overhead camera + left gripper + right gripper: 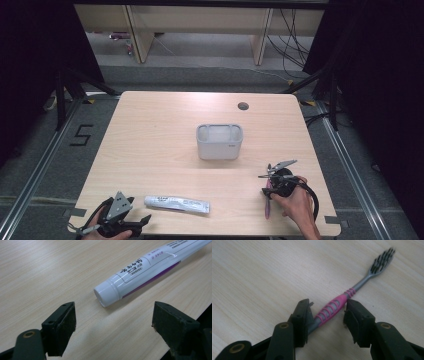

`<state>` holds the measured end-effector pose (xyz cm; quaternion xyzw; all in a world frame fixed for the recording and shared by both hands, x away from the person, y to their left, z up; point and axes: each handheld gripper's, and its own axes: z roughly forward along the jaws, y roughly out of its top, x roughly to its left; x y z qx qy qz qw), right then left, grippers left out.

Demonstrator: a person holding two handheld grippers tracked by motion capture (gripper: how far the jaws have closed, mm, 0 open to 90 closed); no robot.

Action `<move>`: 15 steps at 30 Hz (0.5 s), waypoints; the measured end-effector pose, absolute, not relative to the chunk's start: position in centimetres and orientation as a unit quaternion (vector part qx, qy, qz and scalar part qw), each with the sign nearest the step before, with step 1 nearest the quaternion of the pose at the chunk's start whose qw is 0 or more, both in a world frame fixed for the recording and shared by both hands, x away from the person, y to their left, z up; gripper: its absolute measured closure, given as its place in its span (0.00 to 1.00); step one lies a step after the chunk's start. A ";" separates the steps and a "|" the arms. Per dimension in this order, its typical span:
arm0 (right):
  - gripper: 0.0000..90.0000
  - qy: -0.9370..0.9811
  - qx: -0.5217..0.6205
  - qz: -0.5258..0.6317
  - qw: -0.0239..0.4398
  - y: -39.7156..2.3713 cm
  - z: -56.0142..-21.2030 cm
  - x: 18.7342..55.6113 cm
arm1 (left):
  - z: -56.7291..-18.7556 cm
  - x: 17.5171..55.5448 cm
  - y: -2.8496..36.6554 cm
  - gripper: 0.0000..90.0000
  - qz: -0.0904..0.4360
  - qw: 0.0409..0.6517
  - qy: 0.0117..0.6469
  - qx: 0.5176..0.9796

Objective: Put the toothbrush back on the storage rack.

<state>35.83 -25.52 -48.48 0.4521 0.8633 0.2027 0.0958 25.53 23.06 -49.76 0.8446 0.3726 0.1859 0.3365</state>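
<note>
Table (pixel 150 130): one light wood top with one round cable hole (pixel 243 106) at the far right; everything in use lies on it.
Holder (pixel 219 141): one grey-white open-top box, upright at mid-table, well apart from both grippers; judged to be the destination.
Toothpaste tube (pixel 177 204): one white tube with a purple stripe, lying flat at the near edge, left of centre; its cap (pixel 107 293) points toward the left gripper.
Toothbrush (pixel 342 305): one, with a pink ribbed grip and a grey neck, flat on the table at the near right, bristles (pixel 383 258) at the far end in the right gripper view.
Left gripper (pixel 116 221): one, at the near left; jaws spread wide and empty, the tube just ahead of them, untouched.
Right gripper (pixel 328 315): one, at the near right; jaws half closed astride the pink grip, one pad at the handle, a gap showing at the other, so no firm hold yet.
Step in hand: grasp the toothbrush.
Procedure: centre the pads on the ribbed pink section, square across the handle; close until both pads bear; lift level so the brush does not pivot.
</note>
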 end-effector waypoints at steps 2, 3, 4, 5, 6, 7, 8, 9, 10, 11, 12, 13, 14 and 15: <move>0.64 0.867 0.448 0.200 0.092 -25.6 -48.4 35.9 | -49.8 25.5 23.0 0.21 0.186 0.338 0.372 0.844; 0.64 0.867 0.448 0.200 0.092 -25.6 -48.4 35.9 | -49.8 25.5 23.0 0.21 0.186 0.338 0.372 0.844; 0.67 0.870 0.443 0.197 0.086 -25.6 -48.4 35.9 | -49.9 25.5 23.0 0.21 0.187 0.341 0.372 0.843; 0.68 0.867 0.452 0.191 0.086 -25.6 -48.2 35.8 | -49.8 25.5 23.1 0.21 0.185 0.336 0.373 0.845; 0.70 0.868 0.452 0.188 0.084 -25.6 -48.2 35.8 | -49.8 25.5 23.1 0.21 0.185 0.336 0.373 0.845; 0.71 0.871 0.448 0.184 0.083 -25.7 -48.1 35.9 | -49.9 25.5 23.0 0.21 0.187 0.341 0.372 0.843; 0.72 0.875 0.440 0.185 0.076 -25.8 -48.2 36.1 | -49.8 25.5 23.0 0.21 0.185 0.339 0.373 0.844; 0.73 0.879 0.433 0.183 0.076 -25.9 -48.2 36.2 | -49.8 25.5 23.1 0.21 0.186 0.334 0.371 0.846; 0.74 0.878 0.439 0.175 0.080 -25.9 -48.0 36.2 | -50.1 25.6 22.9 0.21 0.189 0.352 0.381 0.834; 0.74 0.870 0.458 0.172 0.064 -25.7 -48.0 36.0 | -50.0 25.5 22.8 0.21 0.183 0.354 0.385 0.832; 0.75 0.881 0.433 0.175 0.075 -26.0 -48.0 36.4 | -50.0 25.5 22.8 0.21 0.184 0.348 0.382 0.836; 0.76 0.879 0.440 0.171 0.071 -26.0 -47.9 36.3 | -50.0 25.5 22.8 0.21 0.184 0.347 0.381 0.837; 0.77 0.880 0.441 0.164 0.066 -26.0 -47.8 36.4 | -50.0 25.5 22.8 0.21 0.184 0.349 0.382 0.836; 0.77 0.880 0.441 0.164 0.066 -26.0 -47.8 36.4 | -50.0 25.5 22.8 0.21 0.184 0.349 0.382 0.836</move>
